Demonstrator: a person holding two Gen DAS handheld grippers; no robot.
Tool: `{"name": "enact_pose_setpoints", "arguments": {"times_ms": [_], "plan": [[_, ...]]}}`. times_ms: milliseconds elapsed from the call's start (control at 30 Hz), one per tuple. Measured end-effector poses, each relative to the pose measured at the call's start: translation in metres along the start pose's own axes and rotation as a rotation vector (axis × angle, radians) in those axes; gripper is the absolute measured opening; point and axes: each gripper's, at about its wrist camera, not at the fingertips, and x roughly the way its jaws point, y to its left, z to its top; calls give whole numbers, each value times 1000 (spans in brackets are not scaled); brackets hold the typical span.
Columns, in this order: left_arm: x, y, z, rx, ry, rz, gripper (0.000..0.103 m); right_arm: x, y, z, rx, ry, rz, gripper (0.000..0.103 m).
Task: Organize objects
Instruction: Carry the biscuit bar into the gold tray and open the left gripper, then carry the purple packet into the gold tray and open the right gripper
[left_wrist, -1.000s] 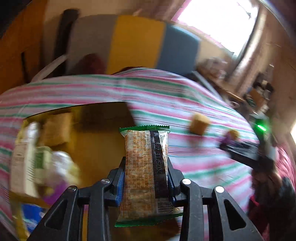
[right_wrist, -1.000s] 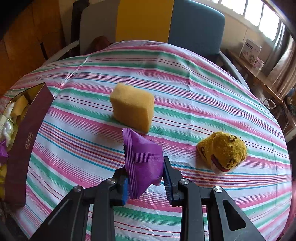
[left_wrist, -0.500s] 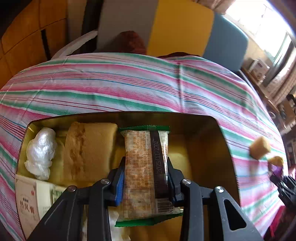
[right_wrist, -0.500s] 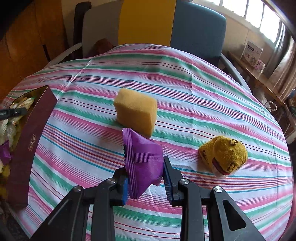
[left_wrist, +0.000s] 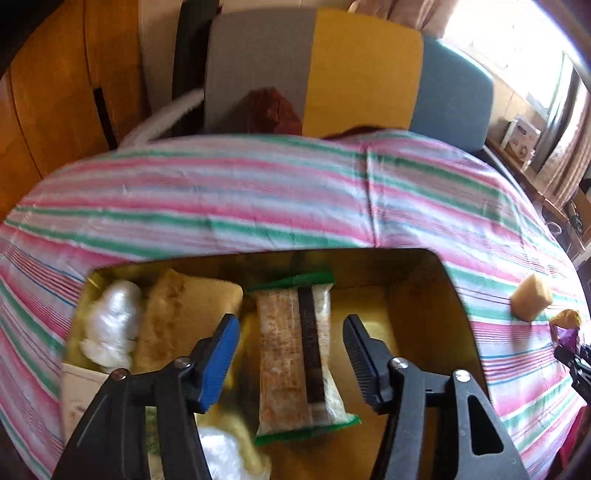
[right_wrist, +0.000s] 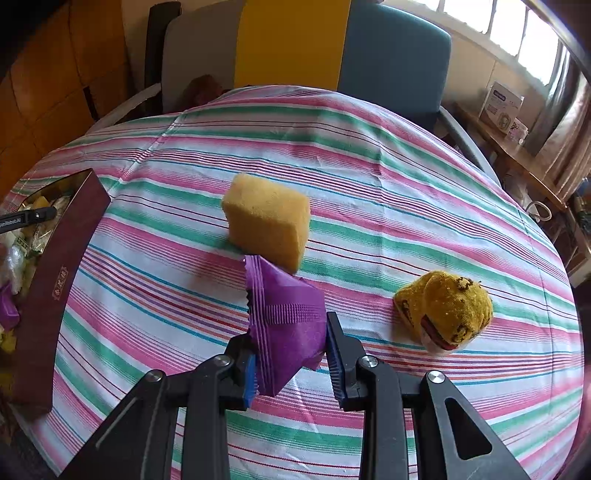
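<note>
My left gripper is open above the gold-lined box. A green-edged biscuit packet lies between its spread fingers, inside the box. A sponge and a white wrapped item lie in the box to the left. My right gripper is shut on a purple packet above the striped tablecloth. A yellow sponge sits just beyond it, and a yellow sock ball to the right.
The box's maroon wall stands at the left of the right wrist view, with the left gripper's tip over it. Chairs in grey, yellow and blue stand behind the round table. A shelf with boxes is at the far right.
My left gripper has opened and let go of the biscuit packet, which now lies in the box. My right gripper still holds the purple packet, almost in place.
</note>
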Motion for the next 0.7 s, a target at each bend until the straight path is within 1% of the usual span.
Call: {"name": "enact_pose_setpoints", "arguments": {"times_ms": [100,167,333,467,633,700], "plan": [[-29,-9,-10,39,-61,10,61,1,0,0,-1,4,-8,31],[-47,-17,-24,65,-89,-1,61,2,1,-1,-5,7,-15,31],[-80,-38,-58,125,-131,-6,61,5,2,-2,-17,17,-26,31],[-98,-50,-81,165,-159,-4,61,7,3,-4,-22,28,-36,31],[-115,-59,-97,213,-199,18,61,9,1,-5,-16,35,-45,31],[-119,-59,-102,217,-203,24,61,11,0,-6,-15,42,-51,31]]}}
